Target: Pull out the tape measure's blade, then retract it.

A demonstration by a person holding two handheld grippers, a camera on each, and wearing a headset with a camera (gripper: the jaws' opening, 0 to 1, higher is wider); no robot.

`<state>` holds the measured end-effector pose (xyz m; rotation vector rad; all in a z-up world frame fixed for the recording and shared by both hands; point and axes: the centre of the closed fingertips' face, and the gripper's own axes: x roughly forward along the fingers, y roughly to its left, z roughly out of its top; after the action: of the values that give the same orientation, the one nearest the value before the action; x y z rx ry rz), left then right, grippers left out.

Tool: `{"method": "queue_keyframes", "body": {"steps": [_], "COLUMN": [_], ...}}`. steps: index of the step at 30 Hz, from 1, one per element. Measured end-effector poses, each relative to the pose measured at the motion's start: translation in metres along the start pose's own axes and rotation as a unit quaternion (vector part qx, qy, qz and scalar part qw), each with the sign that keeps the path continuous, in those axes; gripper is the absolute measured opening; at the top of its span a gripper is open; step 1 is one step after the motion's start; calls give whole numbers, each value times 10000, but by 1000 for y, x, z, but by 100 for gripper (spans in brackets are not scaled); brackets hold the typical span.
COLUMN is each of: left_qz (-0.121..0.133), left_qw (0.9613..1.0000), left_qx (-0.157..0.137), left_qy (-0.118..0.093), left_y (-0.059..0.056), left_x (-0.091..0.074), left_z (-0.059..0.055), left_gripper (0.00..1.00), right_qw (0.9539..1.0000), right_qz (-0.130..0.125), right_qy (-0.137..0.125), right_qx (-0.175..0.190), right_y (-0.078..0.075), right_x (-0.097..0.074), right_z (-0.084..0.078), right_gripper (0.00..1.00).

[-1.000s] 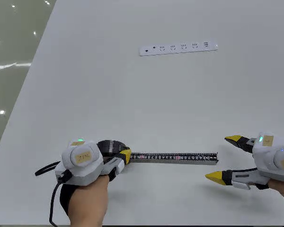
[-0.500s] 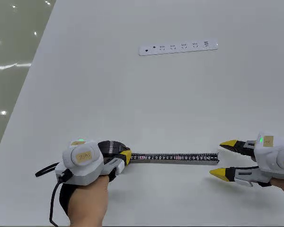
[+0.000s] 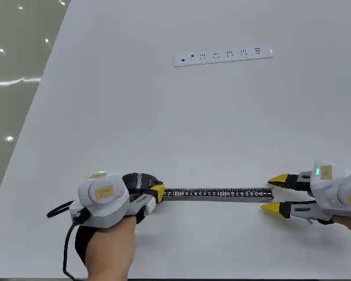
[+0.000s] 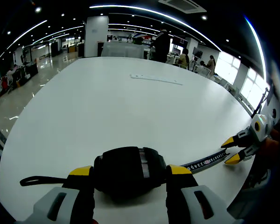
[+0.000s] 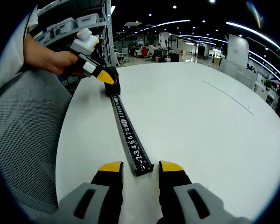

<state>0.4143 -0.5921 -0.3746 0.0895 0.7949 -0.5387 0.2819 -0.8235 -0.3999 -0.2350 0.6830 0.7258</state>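
Observation:
The black tape measure case [image 3: 141, 182] [image 4: 129, 169] [image 5: 111, 77] rests on the white table, with my left gripper [image 3: 146, 190] [image 4: 129, 170] shut on it. Its blade [image 3: 219, 193] [image 4: 205, 161] [image 5: 128, 133] lies flat on the table, drawn out to the right. My right gripper [image 3: 273, 193] [image 5: 141, 167] is open, and the blade's end hook sits between its yellow fingertips with a small gap on each side. The right gripper [image 4: 233, 149] also appears at the blade's far end in the left gripper view.
A white power strip [image 3: 223, 56] [image 4: 156, 80] lies at the far side of the table [image 3: 164, 117]. The table's left edge drops to a shiny floor. A grey mesh chair [image 5: 23, 140] stands by the near edge. A black strap trails from the case.
My right gripper has moved left to the blade's end, and its jaws have narrowed around the tip. The left gripper and case have stayed put.

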Motion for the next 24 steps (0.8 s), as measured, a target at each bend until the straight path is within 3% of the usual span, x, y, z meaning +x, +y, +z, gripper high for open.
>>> {"method": "queue_keyframes", "body": {"steps": [24], "left_qz": [47], "left_qw": [9999], "left_qx": [22], "left_qy": [126], "left_y": [0], "left_x": [1], "left_z": [-1], "left_gripper": [60], "right_qw": [9995], "right_qz": [-31], "right_qy": [-108], "right_qx": [-294], "right_y": [-3], "right_x": [5], "right_z": [1], "right_gripper": [15]}}
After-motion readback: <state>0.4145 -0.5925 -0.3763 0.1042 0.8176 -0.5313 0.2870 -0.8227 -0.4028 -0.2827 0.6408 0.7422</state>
